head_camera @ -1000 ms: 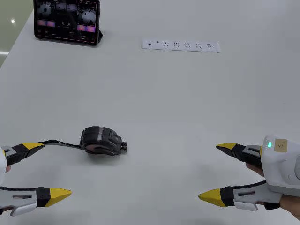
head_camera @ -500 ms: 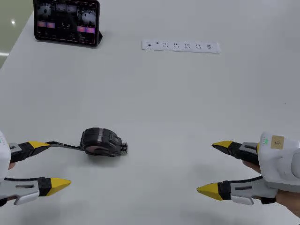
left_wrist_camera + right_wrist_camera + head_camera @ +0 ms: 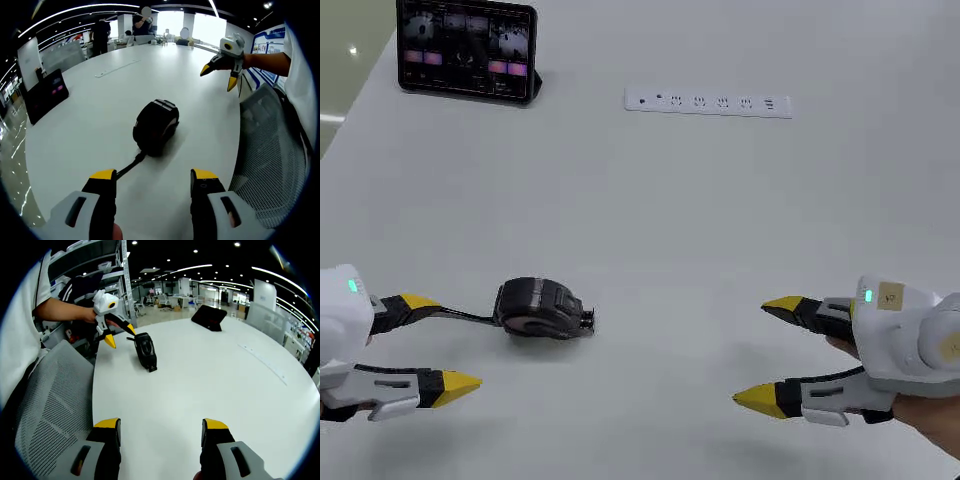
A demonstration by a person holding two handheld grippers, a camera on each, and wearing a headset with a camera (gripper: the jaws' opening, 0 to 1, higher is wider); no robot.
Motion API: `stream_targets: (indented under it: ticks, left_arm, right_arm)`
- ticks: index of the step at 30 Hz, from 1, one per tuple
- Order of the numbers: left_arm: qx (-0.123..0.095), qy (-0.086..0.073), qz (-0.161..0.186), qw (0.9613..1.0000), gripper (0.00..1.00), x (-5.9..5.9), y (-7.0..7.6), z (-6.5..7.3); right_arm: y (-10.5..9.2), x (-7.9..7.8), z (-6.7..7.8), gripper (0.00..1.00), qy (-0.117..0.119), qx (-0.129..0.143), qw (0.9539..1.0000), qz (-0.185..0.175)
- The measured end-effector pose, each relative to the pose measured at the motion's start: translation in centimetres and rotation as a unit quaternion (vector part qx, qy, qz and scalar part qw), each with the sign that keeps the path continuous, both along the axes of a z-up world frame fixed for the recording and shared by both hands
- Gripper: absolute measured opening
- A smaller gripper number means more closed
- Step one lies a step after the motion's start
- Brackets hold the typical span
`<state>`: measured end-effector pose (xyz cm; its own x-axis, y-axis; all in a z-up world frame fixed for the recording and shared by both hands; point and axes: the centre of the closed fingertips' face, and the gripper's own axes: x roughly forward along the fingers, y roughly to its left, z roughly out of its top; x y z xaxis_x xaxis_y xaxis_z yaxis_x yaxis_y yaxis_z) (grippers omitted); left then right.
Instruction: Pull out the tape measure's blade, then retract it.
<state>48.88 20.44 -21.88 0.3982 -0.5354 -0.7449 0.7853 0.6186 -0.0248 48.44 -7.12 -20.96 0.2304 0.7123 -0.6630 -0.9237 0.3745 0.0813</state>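
Note:
A black tape measure (image 3: 537, 309) lies on the white table, with a black wrist strap (image 3: 462, 316) trailing left. The same tape measure (image 3: 156, 125) sits a short way ahead of my left gripper (image 3: 153, 176), whose yellow-tipped jaws stand open and empty; its strap (image 3: 129, 166) runs toward the left jaw. In the head view my left gripper (image 3: 440, 343) is just left of the case, with the far tip beside the strap. My right gripper (image 3: 768, 352) is open and empty, well to the right of the tape measure (image 3: 145, 351). No blade is drawn out.
A dark tablet (image 3: 468, 51) stands at the far left of the table. A white power strip (image 3: 708, 102) lies at the far middle. Grey mesh chairs (image 3: 270, 150) stand off the near table edge. People stand at the far end of the room.
Both grippers have moved inward toward the tape measure, the left one rightward along the strap, the right one leftward. The tape measure has not moved.

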Motion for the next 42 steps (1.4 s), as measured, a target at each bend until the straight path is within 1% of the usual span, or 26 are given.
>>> stream_targets:
  ticks: [4,12,14,22,26,34,42]
  left_arm:
    - [-0.001,0.003,-0.001,1.0,0.55,0.4,-0.1,-0.1]
    - [0.002,0.004,-0.015,0.9999,0.55,1.1,-0.7,-0.1]
    - [0.005,0.001,-0.019,0.9998,0.55,1.3,-0.8,-0.1]
    - [0.01,0.002,-0.039,0.9992,0.55,1.9,-1.5,-0.1]
    - [0.016,-0.002,-0.055,0.9984,0.54,2.2,-2.0,0.0]
    - [0.024,-0.002,-0.08,0.9965,0.51,2.8,-2.6,-0.1]
    - [0.037,0.0,-0.108,0.9935,0.48,3.2,-3.2,-0.4]
  right_arm:
    - [0.6,0.3,-0.1,0.63,-0.002,0.0,1.0,0.006]
    - [1.8,1.0,-0.4,0.62,-0.011,-0.004,0.9996,0.024]
    - [2.2,1.1,-0.4,0.62,-0.011,-0.003,0.9996,0.027]
    - [3.1,1.9,-0.6,0.62,-0.013,0.006,0.9994,0.03]
    - [3.7,2.0,-0.8,0.62,-0.014,0.006,0.9991,0.039]
    - [4.6,2.2,-0.9,0.61,-0.016,0.006,0.9983,0.055]
    - [5.3,2.6,-1.2,0.59,-0.016,0.005,0.9974,0.07]
